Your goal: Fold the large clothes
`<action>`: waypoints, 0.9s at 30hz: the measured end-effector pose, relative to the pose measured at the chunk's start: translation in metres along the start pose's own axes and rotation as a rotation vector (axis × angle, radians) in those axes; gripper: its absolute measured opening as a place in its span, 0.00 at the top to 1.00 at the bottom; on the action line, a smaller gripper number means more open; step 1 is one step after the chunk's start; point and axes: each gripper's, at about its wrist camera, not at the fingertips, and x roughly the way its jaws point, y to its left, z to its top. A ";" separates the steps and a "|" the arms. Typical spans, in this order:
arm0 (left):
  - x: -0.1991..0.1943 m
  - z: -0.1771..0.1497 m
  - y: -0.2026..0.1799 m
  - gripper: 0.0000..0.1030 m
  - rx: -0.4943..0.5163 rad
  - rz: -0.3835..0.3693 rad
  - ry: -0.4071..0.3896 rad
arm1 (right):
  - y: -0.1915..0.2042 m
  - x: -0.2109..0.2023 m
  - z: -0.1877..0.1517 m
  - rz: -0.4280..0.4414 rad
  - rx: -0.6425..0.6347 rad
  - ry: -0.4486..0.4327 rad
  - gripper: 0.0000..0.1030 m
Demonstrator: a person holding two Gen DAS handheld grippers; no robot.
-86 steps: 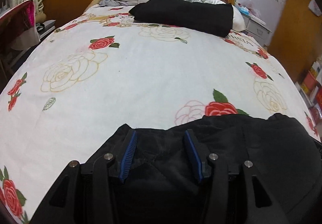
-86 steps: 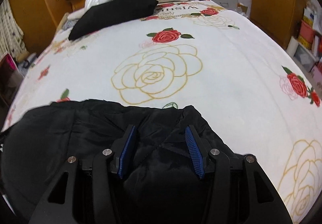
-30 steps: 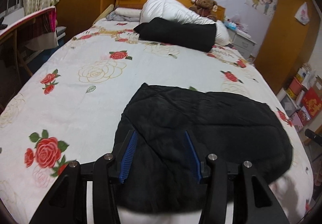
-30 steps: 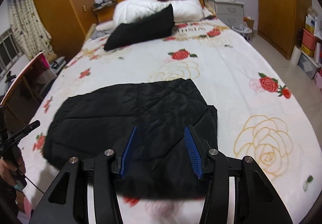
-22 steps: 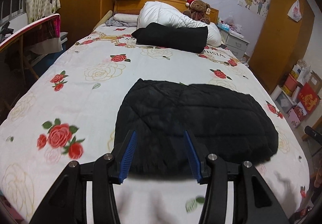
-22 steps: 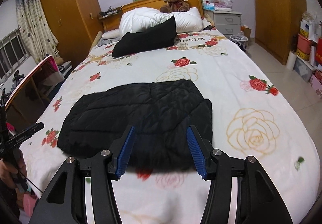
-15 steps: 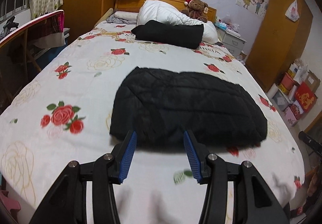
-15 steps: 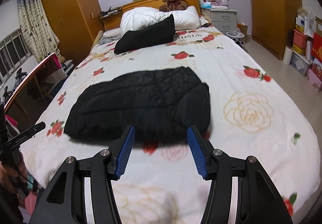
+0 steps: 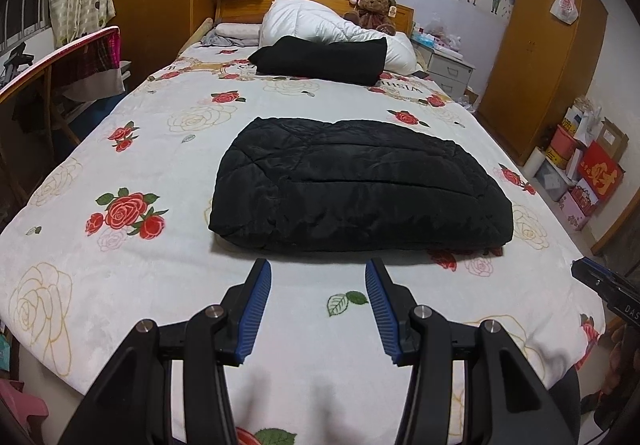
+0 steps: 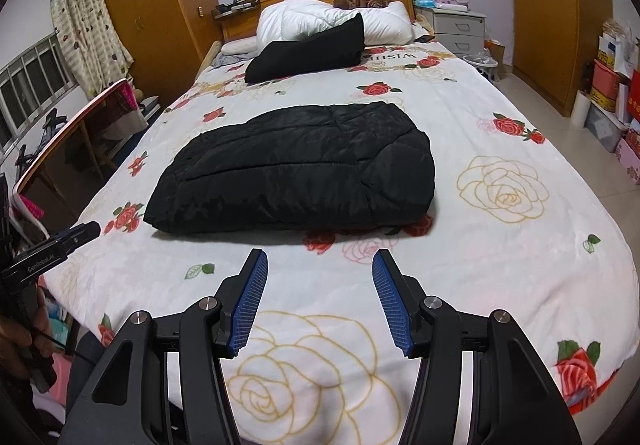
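Note:
A black quilted jacket [image 9: 356,181] lies folded into a flat rectangle in the middle of the bed; it also shows in the right wrist view [image 10: 296,169]. My left gripper [image 9: 318,269] is open and empty, held back over the foot of the bed, apart from the jacket. My right gripper [image 10: 320,259] is open and empty too, also short of the jacket's near edge. The tip of the right gripper shows at the right edge of the left wrist view [image 9: 600,281], and the left gripper at the left edge of the right wrist view [image 10: 52,245].
The bed has a white rose-print cover [image 9: 140,265]. A folded black garment [image 9: 320,59], a white duvet [image 9: 320,23] and a teddy bear [image 9: 374,9] sit at the headboard. A desk [image 9: 52,61] stands left, boxes [image 9: 588,169] and wardrobe right.
Both grippers drew back from on top of the jacket toward the foot of the bed. The jacket stays folded on the bed.

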 end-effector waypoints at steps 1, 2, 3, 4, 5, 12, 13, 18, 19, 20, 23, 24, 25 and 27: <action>0.001 0.000 0.001 0.50 -0.002 0.002 0.000 | 0.000 0.001 0.000 -0.001 0.001 0.001 0.46; 0.002 0.001 0.001 0.50 -0.002 0.005 -0.001 | -0.001 0.002 0.000 -0.002 0.000 0.003 0.46; 0.004 0.001 0.001 0.50 0.000 0.013 0.000 | -0.001 0.004 0.001 -0.006 -0.002 0.006 0.46; 0.006 0.001 0.001 0.50 0.001 0.019 0.001 | -0.002 0.006 0.002 -0.010 -0.002 0.010 0.46; 0.009 0.002 0.002 0.50 0.002 0.023 0.002 | -0.003 0.008 0.002 -0.010 -0.001 0.015 0.46; 0.038 0.009 0.019 0.49 -0.007 0.064 0.032 | -0.019 0.031 0.009 -0.035 0.024 0.038 0.46; 0.044 0.010 0.023 0.49 -0.011 0.069 0.039 | -0.023 0.035 0.010 -0.041 0.032 0.044 0.46; 0.075 0.023 0.044 0.49 -0.026 0.097 0.061 | -0.046 0.058 0.024 -0.049 0.057 0.063 0.30; 0.081 0.027 0.048 0.49 -0.030 0.102 0.064 | -0.052 0.065 0.028 -0.057 0.061 0.068 0.30; 0.088 0.031 0.052 0.49 -0.035 0.108 0.066 | -0.056 0.069 0.031 -0.061 0.064 0.073 0.30; 0.105 0.043 0.063 0.49 -0.042 0.126 0.064 | -0.072 0.087 0.043 -0.063 0.087 0.082 0.30; 0.112 0.049 0.067 0.49 -0.043 0.130 0.063 | -0.077 0.093 0.047 -0.064 0.093 0.087 0.30; 0.118 0.053 0.071 0.49 -0.044 0.134 0.062 | -0.080 0.098 0.051 -0.063 0.096 0.090 0.30; 0.133 0.064 0.080 0.49 -0.055 0.145 0.064 | -0.086 0.112 0.058 -0.069 0.095 0.099 0.30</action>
